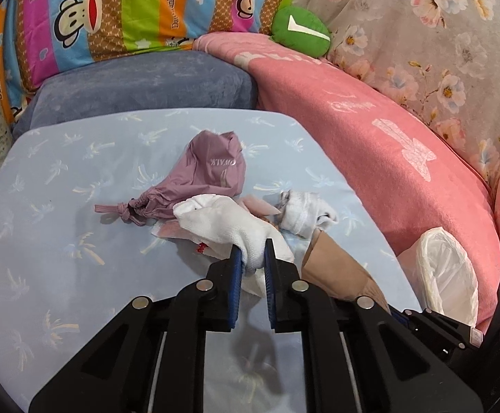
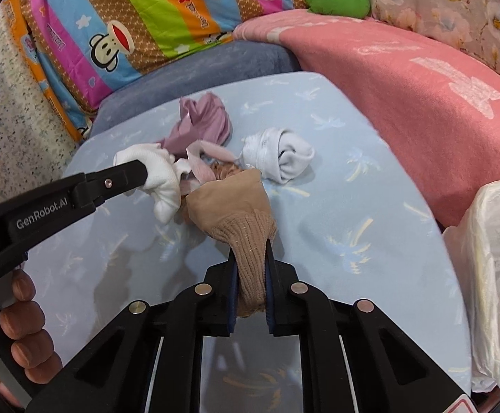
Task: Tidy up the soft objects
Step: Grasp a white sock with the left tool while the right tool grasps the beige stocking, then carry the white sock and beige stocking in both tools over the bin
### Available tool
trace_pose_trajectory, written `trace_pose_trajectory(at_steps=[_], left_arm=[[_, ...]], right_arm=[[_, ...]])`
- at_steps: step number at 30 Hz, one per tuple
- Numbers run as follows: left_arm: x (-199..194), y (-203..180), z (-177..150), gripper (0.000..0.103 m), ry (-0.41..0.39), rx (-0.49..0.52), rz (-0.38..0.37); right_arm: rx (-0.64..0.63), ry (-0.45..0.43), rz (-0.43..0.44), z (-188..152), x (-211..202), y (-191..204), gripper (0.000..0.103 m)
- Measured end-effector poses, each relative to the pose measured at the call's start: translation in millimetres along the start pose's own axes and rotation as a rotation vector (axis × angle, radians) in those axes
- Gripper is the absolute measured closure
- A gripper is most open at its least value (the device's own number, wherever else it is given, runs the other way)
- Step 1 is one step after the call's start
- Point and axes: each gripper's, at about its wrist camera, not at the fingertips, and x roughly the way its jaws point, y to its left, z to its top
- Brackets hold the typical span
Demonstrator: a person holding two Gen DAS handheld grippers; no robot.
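Note:
On the light blue palm-print board (image 1: 60, 179) lies a small heap of soft things. My left gripper (image 1: 252, 251) is shut on a white sock (image 1: 229, 220), lifted slightly off the heap; the right wrist view shows that gripper (image 2: 145, 172) from the side, clamping the sock (image 2: 162, 179). My right gripper (image 2: 250, 253) is shut on the ribbed cuff of a tan sock (image 2: 239, 206), which trails to the heap. A mauve drawstring pouch (image 1: 198, 179) lies behind, a rolled white sock pair (image 2: 279, 156) to the right, and a pink sock (image 2: 203, 161) underneath.
A pink blanket (image 1: 370, 144) borders the board on the right, with a white plastic bag (image 2: 494, 258) on it. Behind are a blue-grey cushion (image 1: 139, 82), a striped cartoon pillow (image 1: 129, 10), a green plush (image 1: 301, 32) and floral fabric. A hand's fingers (image 2: 22, 323) hold the left gripper's handle.

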Motion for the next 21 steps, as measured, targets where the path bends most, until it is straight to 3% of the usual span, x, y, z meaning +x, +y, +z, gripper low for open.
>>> trace_pose_trajectory(at_steps=[21], left_arm=[[-48.2, -100.0, -7.2, 0.091, -0.079, 0.176, -0.042]], right_arm=[[0.090, -0.199, -0.034, 8.3, -116.6, -60.3, 0.090]])
